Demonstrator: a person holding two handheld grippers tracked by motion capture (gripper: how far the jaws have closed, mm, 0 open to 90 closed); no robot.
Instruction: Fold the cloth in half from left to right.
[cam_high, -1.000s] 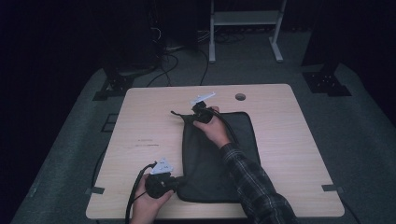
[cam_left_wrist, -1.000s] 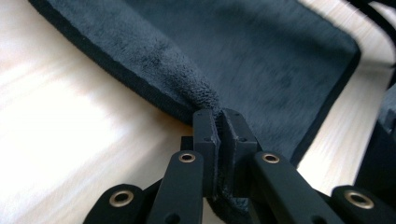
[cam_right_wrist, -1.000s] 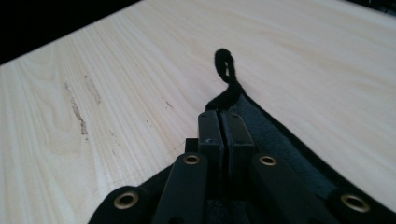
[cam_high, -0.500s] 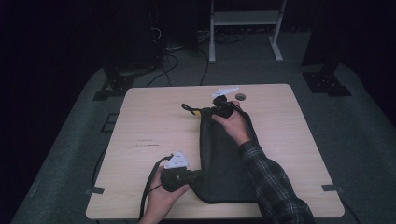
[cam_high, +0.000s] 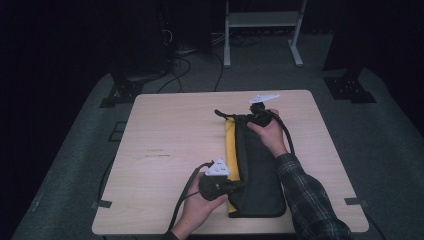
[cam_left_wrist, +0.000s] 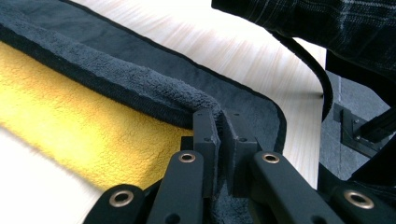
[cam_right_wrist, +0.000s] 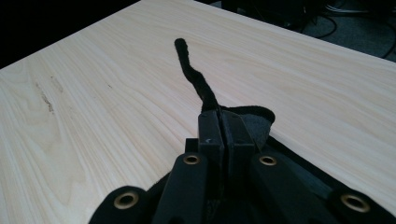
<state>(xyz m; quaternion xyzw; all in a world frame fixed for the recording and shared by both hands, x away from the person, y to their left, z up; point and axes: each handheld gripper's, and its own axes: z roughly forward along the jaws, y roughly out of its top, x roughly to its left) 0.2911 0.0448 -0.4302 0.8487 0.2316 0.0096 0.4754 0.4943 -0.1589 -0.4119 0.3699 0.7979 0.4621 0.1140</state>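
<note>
A dark cloth (cam_high: 257, 170) with a yellow underside (cam_high: 230, 150) lies lengthwise on the right half of the wooden table (cam_high: 165, 150). My left gripper (cam_high: 236, 186) is shut on its near left corner; in the left gripper view the jaws (cam_left_wrist: 220, 126) pinch the dark fleecy edge (cam_left_wrist: 140, 84) above the yellow face (cam_left_wrist: 70, 126). At the far end, my right gripper (cam_high: 248, 118) is shut on the cloth's far corner. The right gripper view has the jaws (cam_right_wrist: 219, 126) closed on the fabric (cam_right_wrist: 257, 123), with a thin black hanging loop (cam_right_wrist: 191, 74) trailing ahead on the wood.
The table's left half is bare wood. A plaid sleeve (cam_high: 305, 200) crosses the near right part of the table. A black cable (cam_high: 287, 135) runs along the right hand. Stand feet (cam_high: 120, 90) and cables lie on the grey floor behind the table.
Both grippers have moved to the right, carrying the cloth's left edge with them. The cloth is narrower and a yellow strip now shows along its left side.
</note>
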